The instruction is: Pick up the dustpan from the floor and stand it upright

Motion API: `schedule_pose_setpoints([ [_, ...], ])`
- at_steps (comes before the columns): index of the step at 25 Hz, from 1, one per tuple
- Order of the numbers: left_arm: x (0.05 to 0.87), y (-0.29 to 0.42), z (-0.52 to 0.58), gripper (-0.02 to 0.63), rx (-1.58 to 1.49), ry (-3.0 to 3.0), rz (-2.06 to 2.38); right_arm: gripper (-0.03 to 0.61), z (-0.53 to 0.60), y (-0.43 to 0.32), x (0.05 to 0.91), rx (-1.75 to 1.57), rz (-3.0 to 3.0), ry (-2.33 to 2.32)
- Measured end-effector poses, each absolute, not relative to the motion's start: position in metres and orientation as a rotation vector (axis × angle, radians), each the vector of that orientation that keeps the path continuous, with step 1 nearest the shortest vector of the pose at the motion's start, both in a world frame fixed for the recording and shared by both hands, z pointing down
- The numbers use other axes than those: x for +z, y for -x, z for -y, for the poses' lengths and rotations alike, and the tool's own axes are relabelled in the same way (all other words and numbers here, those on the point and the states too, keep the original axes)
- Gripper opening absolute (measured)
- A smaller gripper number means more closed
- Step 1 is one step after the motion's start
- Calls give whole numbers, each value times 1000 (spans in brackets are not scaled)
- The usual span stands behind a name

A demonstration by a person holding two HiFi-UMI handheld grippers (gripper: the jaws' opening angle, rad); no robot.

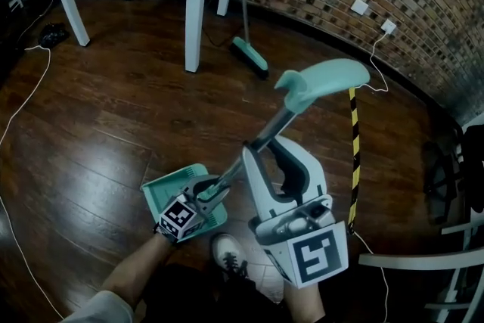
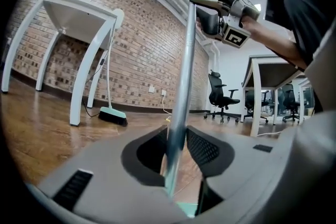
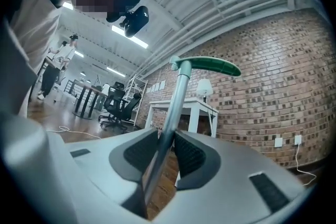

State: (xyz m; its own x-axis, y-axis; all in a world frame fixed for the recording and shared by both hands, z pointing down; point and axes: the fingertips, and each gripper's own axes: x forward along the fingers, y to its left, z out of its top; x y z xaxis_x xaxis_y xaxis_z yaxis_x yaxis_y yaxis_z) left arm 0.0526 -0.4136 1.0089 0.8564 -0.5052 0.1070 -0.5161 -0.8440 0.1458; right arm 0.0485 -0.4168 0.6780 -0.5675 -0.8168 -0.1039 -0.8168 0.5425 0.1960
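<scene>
Slippage is my worry: with left tool (image 1: pixel 214 191) and right tool (image 1: pixel 254 152) both clamped on the dustpan's (image 1: pixel 170 189) thin pole (image 1: pixel 274 126), pan low beside my shoe (image 1: pixel 227 253) and pole leaning, any slack could swing it down onto the floor (image 1: pixel 113 125).

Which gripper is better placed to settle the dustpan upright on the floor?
Right. The right gripper clamps the pole higher, toward the handle, so it probably steers tilt; the left gripper sits low by the pan.
</scene>
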Motion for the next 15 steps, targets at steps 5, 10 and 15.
schedule_pose_setpoints([
  [5, 1011, -49, 403, 179, 154, -2833, 821, 114, 408, -51, 676, 349, -2803, 1459],
  [10, 1006, -9, 397, 178, 224, -2827, 901, 112, 408, -59, 671, 416, -2755, 1496],
  [15, 952, 48, 415, 176, 63, -2804, 1043, 115, 405, -66, 667, 467, -2773, 1524],
])
